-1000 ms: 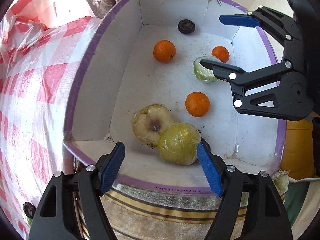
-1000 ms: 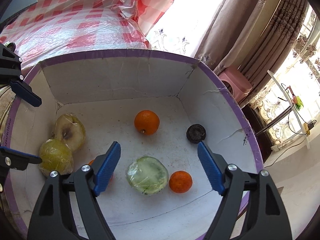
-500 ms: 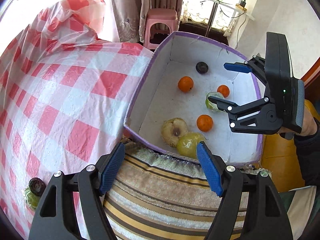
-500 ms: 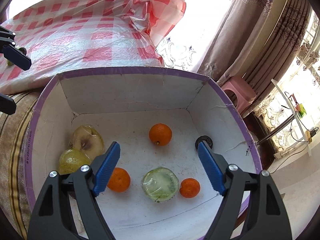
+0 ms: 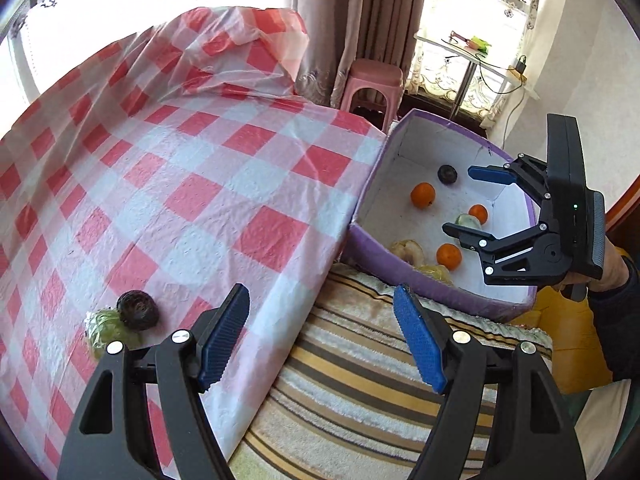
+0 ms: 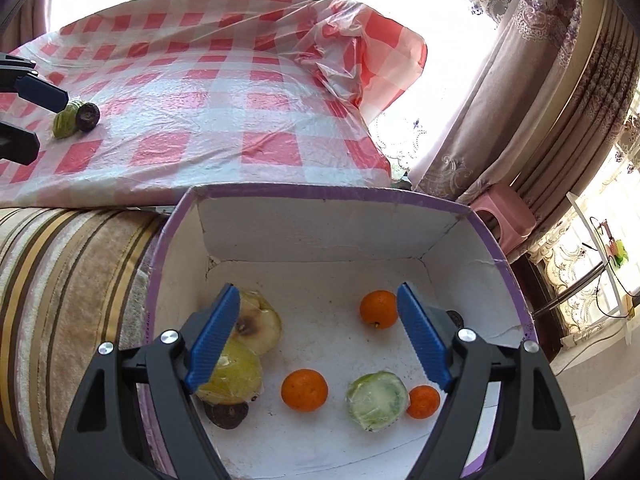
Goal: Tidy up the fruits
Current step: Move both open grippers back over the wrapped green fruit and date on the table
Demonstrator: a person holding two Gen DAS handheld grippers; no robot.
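A purple-rimmed white box [image 6: 328, 194] [image 5: 400, 268] holds three oranges [image 6: 304, 390], a wrapped green fruit [image 6: 378, 400], two yellowish wrapped fruits [image 6: 256, 320] and dark round fruits [image 6: 226, 414]. On the checked table, a dark fruit [image 5: 136, 308] touches a wrapped green fruit [image 5: 106, 330]; both also show in the right wrist view [image 6: 88, 116]. My left gripper [image 5: 320, 340] is open and empty, above the table edge, right of that pair. My right gripper [image 6: 318, 338] [image 5: 476, 200] is open and empty above the box.
A red-and-white checked plastic cloth [image 5: 180, 168] covers the table. A striped towel-covered seat [image 5: 380, 380] lies under the box. A pink stool [image 5: 374, 80], curtains and a small side table [image 5: 472, 52] stand behind.
My left gripper has pulled back out of the box and swung left over the table edge. My right gripper has risen a little above the box.
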